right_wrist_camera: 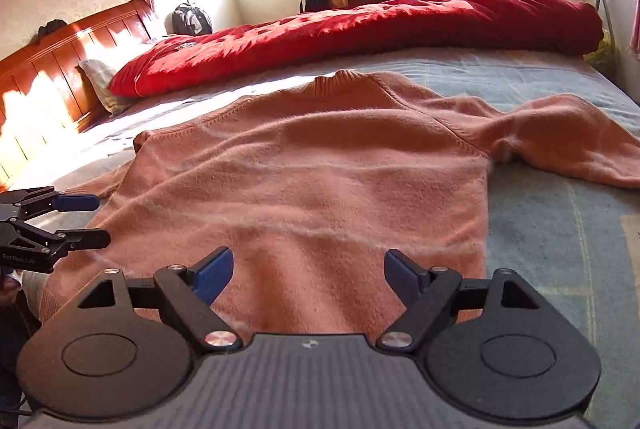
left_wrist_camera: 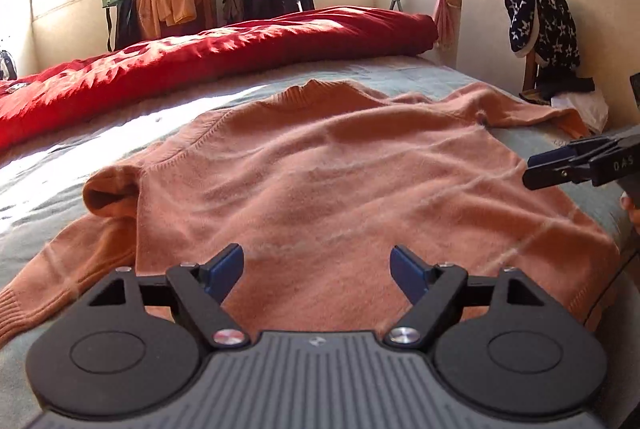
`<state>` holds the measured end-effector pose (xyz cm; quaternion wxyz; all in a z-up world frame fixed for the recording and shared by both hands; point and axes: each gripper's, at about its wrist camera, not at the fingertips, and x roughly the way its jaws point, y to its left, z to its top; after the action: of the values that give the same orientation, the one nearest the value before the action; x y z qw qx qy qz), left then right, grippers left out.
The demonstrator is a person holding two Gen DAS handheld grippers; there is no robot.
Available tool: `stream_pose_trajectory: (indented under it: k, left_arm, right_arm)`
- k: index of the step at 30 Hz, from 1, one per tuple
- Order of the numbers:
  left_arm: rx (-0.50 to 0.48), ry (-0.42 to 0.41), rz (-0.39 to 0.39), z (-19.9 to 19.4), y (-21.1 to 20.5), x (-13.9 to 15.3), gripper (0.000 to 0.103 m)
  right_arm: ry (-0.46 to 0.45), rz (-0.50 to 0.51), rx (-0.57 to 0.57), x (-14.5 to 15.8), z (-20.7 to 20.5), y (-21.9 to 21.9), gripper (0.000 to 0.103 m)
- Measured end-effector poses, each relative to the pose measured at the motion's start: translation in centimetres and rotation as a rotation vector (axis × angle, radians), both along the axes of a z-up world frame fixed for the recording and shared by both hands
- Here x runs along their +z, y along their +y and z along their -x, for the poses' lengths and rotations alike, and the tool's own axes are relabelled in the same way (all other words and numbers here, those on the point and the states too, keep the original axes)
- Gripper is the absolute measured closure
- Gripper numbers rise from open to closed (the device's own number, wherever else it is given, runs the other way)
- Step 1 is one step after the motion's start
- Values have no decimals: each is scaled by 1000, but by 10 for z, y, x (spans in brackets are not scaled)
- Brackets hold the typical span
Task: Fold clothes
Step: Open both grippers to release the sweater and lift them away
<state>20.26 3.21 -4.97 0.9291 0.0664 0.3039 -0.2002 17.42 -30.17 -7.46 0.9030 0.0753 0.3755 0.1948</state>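
My orange sweater (left_wrist_camera: 320, 169) lies spread flat, unfolded, on the bed (right_wrist_camera: 560, 229); every fold remains; my left gripper (left_wrist_camera: 316, 275) and right gripper (right_wrist_camera: 308, 275) gape empty.

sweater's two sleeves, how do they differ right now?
The left sleeve runs down alongside the body, bunched at the shoulder; the right sleeve spreads outward across the bed. The left one lies close against the sweater; the right one angles well clear of it. Both lie unfolded, untouched by either tool.

orange sweater (right_wrist_camera: 320, 169) flat on bed (right_wrist_camera: 560, 221), right claw (right_wrist_camera: 308, 279) open
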Motion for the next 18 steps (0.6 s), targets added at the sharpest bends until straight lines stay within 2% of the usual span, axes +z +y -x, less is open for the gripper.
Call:
stream_pose_trajectory:
  k: [3,6,8,9,10,12,15,16,18]
  left_arm:
    - [29,67,64,-43,-5,-6,22]
    - [59,175,141,-76,4,-27,22]
    - [135,202,106,-85,17,-47,22]
    - [154,177,68,-84,26,-55,22]
    - [154,157,63,-81,34,-57,22]
    - [177,169,76,-80,52,-56,22]
    - [182,220,93,-87,56,-40,23]
    - [156,212,115,-91,51,-33,23]
    - [104,198,157,-98,43,-21,22]
  right_arm:
    - [45,-34,11,-3,-39,5,15]
    - [80,-50,20,-7,-72,8,12]
    - [59,22,20,-12,-74,-1,13]
    - [48,58,20,-15,-75,-5,13]
    - [38,93,20,-17,-76,-10,13]
    - [26,145,15,-21,-78,-22,13]
    - [72,24,-10,-9,-89,-45,13]
    - [74,-10,-15,-3,-94,-48,13]
    - [34,-44,-15,12,-104,-46,8]
